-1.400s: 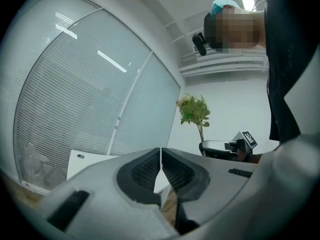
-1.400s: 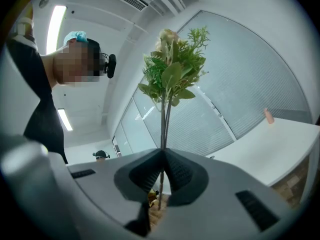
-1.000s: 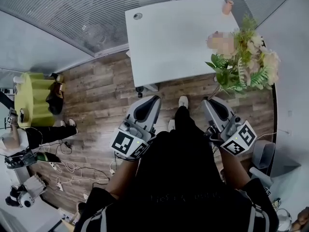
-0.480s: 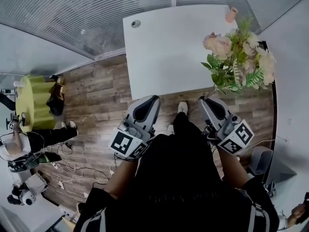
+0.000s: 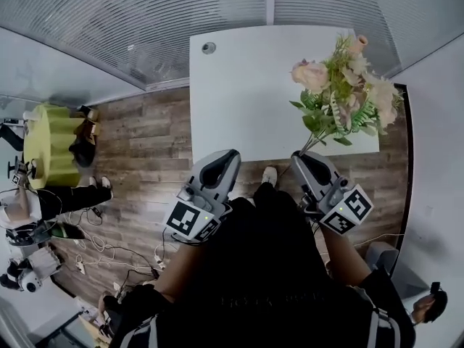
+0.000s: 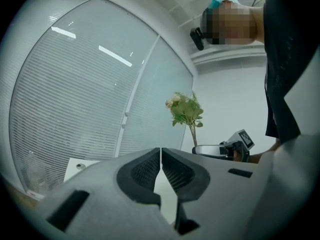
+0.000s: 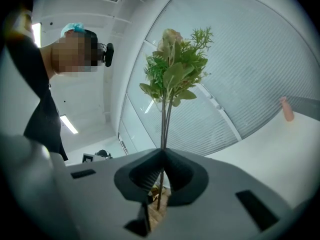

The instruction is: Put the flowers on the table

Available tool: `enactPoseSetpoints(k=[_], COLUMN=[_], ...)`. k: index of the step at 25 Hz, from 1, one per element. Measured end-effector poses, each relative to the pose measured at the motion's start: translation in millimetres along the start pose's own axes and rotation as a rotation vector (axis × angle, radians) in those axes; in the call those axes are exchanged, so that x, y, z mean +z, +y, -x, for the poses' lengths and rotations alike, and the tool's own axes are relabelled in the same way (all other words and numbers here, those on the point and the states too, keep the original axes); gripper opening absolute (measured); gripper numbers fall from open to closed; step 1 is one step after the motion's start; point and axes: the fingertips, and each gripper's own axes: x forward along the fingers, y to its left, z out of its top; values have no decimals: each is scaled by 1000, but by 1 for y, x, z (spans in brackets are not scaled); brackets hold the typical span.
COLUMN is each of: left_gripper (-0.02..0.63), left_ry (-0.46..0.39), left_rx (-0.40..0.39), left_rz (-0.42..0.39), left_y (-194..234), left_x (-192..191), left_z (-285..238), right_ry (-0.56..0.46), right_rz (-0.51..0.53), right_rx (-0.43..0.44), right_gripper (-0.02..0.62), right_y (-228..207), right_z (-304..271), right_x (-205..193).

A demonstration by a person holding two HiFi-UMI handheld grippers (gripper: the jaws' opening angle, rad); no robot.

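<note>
The right gripper point(image 5: 299, 158) clamps the flowers point(image 5: 339, 85) low on their stalks, upright at upper right over the table point(image 5: 239, 93) edge, left gripper point(image 5: 225, 156) closed on nothing; best carry further in, then lay down gently.

My right gripper point(image 5: 299, 158) carries the flowers point(image 5: 341, 89) upright, its fingers point(image 7: 182, 176) closed on the thin stems low down. The bunch is a pale pink bloom, several cream ones and feathery green leaves spreading at the top. From the head view it sits over the near right part of the table point(image 5: 239, 100), held in the air and not laid down. The table is white and rectangular, with a small round hole near its far left corner.
</note>
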Motion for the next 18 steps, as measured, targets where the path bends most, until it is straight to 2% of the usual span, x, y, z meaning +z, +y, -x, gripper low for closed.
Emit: enactPoseSetpoints(k=[5,14,18], left_gripper=[21,21,21], left_ry=[18,83,103], left_rx=[28,-2,0], left_rz=[13,13,36], left_y=[0,-7,-14], left_x=[-25,-57,-62], left_z=[-12,-27,-33], right_ry=[27,79,103], right_rz=[-13,-11,-29], right_rx=[9,-44,-68], right_gripper=[37,37,37], right_y=[-18,-34,-41], right_z=[4,8,14], right_x=[-8,-23,-30])
